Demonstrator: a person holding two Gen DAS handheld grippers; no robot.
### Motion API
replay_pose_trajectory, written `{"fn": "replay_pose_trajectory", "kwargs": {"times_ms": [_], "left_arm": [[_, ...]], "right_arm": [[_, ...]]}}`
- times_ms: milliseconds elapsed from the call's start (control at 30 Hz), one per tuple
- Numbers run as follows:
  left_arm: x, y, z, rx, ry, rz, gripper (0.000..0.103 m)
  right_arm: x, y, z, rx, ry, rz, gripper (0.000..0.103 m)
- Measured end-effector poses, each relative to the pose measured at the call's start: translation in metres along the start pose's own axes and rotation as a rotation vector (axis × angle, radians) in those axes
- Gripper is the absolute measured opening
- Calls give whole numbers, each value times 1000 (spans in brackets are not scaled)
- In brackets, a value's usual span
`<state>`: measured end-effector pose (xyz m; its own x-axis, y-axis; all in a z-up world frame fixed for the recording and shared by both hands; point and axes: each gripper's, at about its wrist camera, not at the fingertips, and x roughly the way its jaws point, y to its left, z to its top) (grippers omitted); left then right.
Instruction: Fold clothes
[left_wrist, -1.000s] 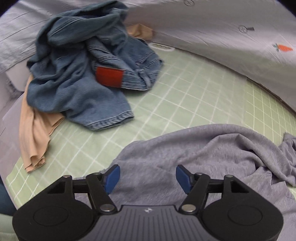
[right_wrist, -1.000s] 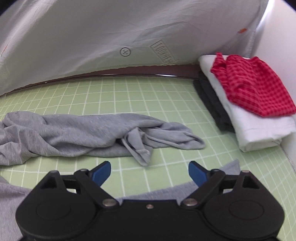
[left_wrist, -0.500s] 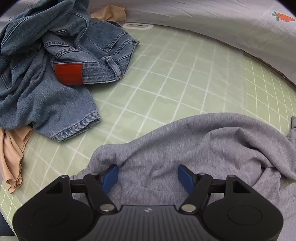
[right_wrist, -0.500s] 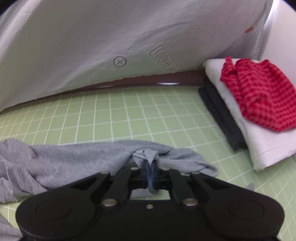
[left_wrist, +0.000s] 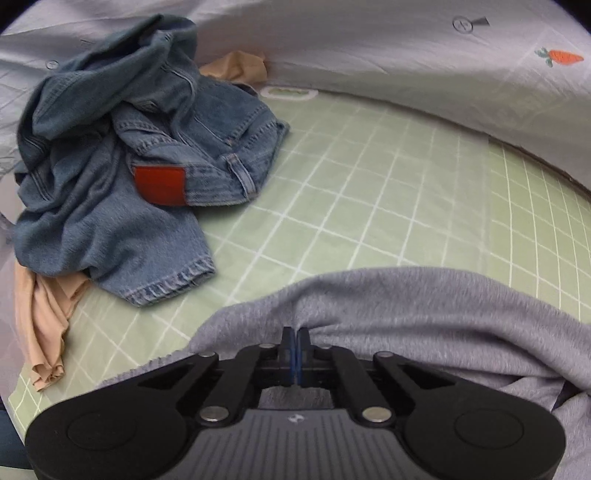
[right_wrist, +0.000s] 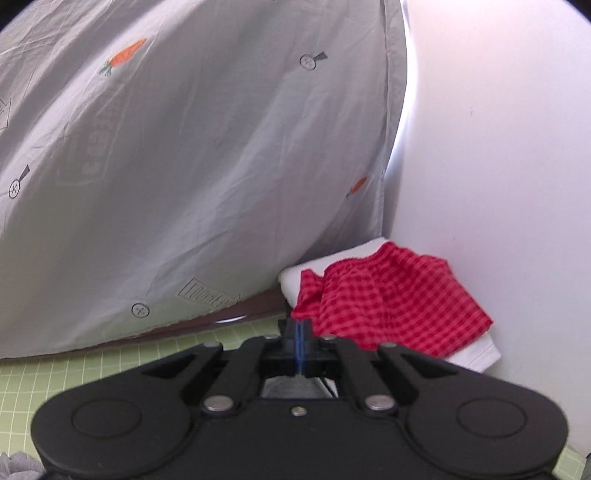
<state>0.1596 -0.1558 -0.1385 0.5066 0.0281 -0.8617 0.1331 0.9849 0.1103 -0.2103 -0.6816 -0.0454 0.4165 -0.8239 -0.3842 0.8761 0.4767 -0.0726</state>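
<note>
My left tool (left_wrist: 294, 349) is clamped on a fold of the grey top (left_wrist: 424, 306), right at the near edge of the cloth; the rest of it runs away to my right across the green grid mat (left_wrist: 369, 192), so its long axis lies left to right in front of me. My right tool (right_wrist: 300, 345) has its blue pads pressed together and is tilted up toward the grey sheet (right_wrist: 184, 166). A scrap of grey shows just behind the pads, so I judge it grips the other end of the same top, though the pinch itself is hidden from me.

The jeans (left_wrist: 122, 155) lie crumpled far left on the mat, over a tan garment (left_wrist: 44, 317). On my right, by the wall, a red check cloth (right_wrist: 388, 302) sits on a folded white one (right_wrist: 476, 356).

With one tool at each end, what matters is that the top spans between them: to my mind the next move wants both ends kept level, so the cloth hangs or lies square before any fold. The left end is low on the mat, the right seems higher.
</note>
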Motion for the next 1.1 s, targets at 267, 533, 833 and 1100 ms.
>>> {"fn": "replay_pose_trajectory", "kwargs": {"times_ms": [267,533,833,1100], "left_arm": [[-36,33,42,-141,-186,50,1],[-23,34,52,-212,-178,78,1],[-7,36,14,-184,-82,95,1],[-9,39,1,-179,-45,90,2]], "right_arm": [[28,23,43,-73,-76,18,0],[36,53,87,-119,-212,-6,0],[62,24,-4,-223,89,-93,0],[75,0,-83,-269,376,-162,6]]}}
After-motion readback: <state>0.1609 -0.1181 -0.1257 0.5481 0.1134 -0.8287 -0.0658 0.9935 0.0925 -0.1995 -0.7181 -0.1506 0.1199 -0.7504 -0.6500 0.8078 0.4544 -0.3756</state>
